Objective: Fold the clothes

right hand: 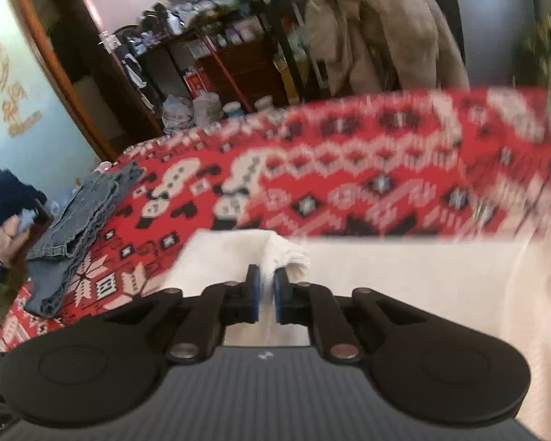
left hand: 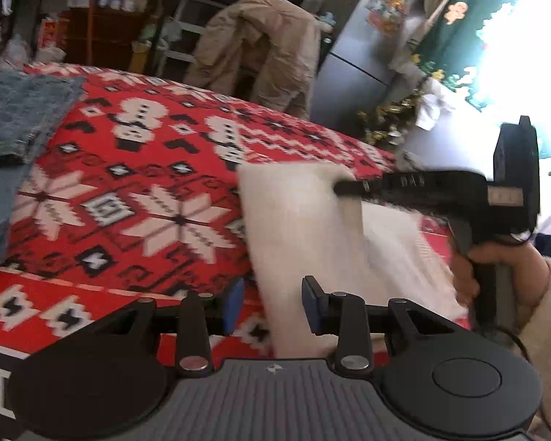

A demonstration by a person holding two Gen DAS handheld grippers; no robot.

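The right gripper [right hand: 265, 286] is clamped on a bunched edge of the white cloth [right hand: 404, 286], which spreads ahead of the fingers over the red patterned blanket [right hand: 349, 169]. The left gripper [left hand: 272, 303] stands apart, the cloth's edge between its fingers, unpressed. Soft, light and limp, it is best pinched at edges or corners.

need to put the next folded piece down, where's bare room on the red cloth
Free: the wide middle of the red patterned tablecloth, between the folded jeans at one edge and the white garment; also the far strip toward the beige coat. Crowded: around the white garment, where the right gripper pinches a fold and the left gripper hovers open.
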